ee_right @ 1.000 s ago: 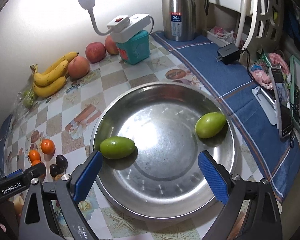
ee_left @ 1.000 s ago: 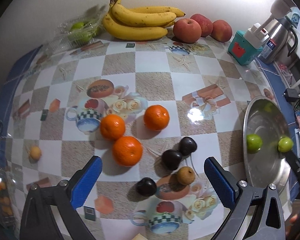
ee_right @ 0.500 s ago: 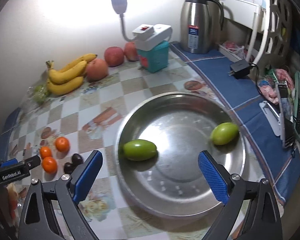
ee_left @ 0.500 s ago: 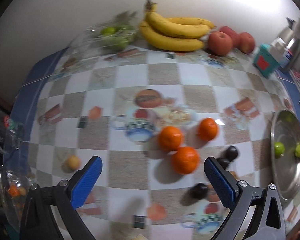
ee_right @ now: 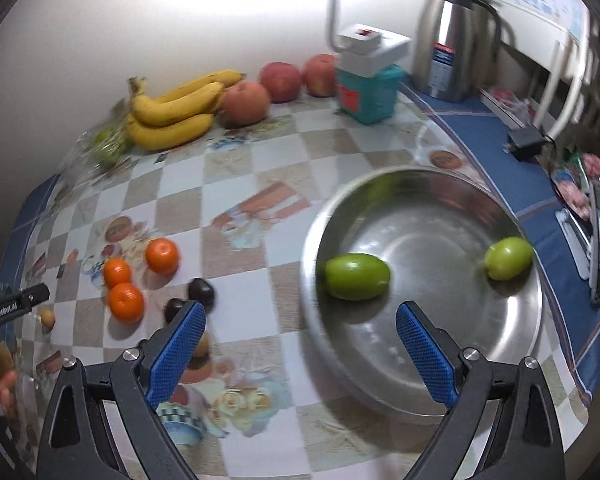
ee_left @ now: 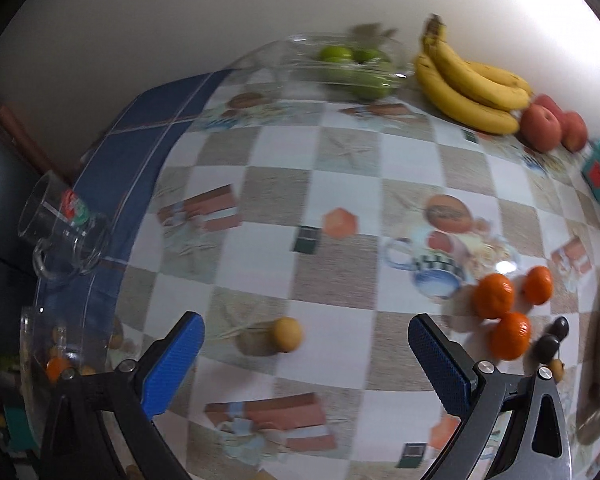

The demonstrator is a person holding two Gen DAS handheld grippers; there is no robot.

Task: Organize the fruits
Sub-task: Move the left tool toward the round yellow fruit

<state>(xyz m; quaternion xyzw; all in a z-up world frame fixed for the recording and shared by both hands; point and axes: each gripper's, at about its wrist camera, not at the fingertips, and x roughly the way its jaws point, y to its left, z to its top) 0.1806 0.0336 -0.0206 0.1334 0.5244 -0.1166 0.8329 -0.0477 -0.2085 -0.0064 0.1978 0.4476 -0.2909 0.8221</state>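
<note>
My left gripper [ee_left: 304, 356] is open and empty above the checkered tablecloth; a small tan fruit [ee_left: 286, 334] lies between its fingers. Three oranges [ee_left: 508, 336] and dark plums [ee_left: 548, 346] lie to its right. My right gripper [ee_right: 300, 344] is open and empty over the left rim of a steel bowl [ee_right: 440, 384], which holds two green fruits [ee_right: 357, 276] [ee_right: 507, 258]. The oranges [ee_right: 125, 302] and plums [ee_right: 201, 290] show left of the bowl. Bananas [ee_right: 172, 112] and apples [ee_right: 244, 104] lie by the wall.
A clear tray of green fruits [ee_left: 352, 66] stands at the back. A glass mug [ee_left: 62, 236] and a clear container [ee_left: 52, 360] sit at the table's left edge. A teal box [ee_right: 370, 92], a steel kettle [ee_right: 448, 44] and cluttered items [ee_right: 588, 200] stand on the right.
Both grippers have swung left. The left view now centres on the small tan fruit, with the oranges moved to its right. The bowl has shifted right in the right view.
</note>
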